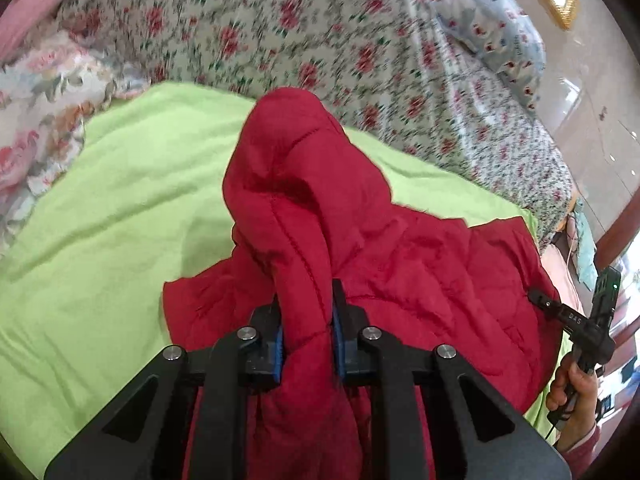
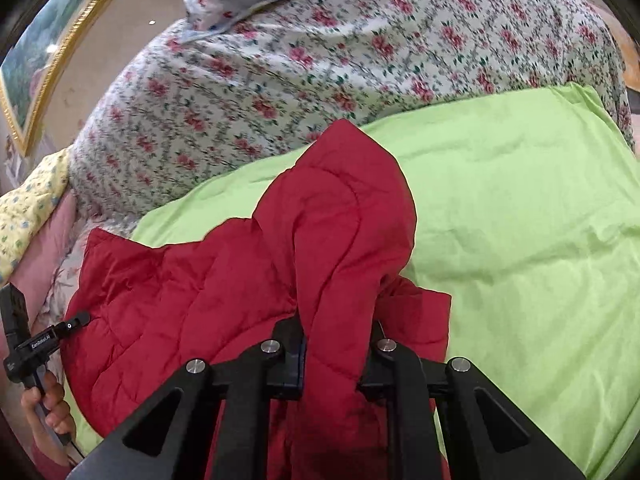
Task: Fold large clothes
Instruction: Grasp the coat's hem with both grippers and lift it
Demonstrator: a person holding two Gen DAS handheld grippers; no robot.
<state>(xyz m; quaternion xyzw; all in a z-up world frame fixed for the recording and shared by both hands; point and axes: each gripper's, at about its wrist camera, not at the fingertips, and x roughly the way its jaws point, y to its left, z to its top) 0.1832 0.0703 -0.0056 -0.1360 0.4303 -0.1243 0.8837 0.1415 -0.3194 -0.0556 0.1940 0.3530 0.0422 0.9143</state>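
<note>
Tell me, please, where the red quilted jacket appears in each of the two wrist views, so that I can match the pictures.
Left wrist view: the red quilted jacket fills the lower centre and right, a bunch of it pinched in the left gripper.
Right wrist view: the jacket fills the lower centre and left, a bunch of it pinched in the right gripper.
Shared landmark: the green sheet under the jacket.

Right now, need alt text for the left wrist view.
The left gripper is clamped on a raised fold of a red quilted jacket lying on a lime-green sheet. A floral quilt lies behind; the right gripper meets the jacket's far edge.
</note>
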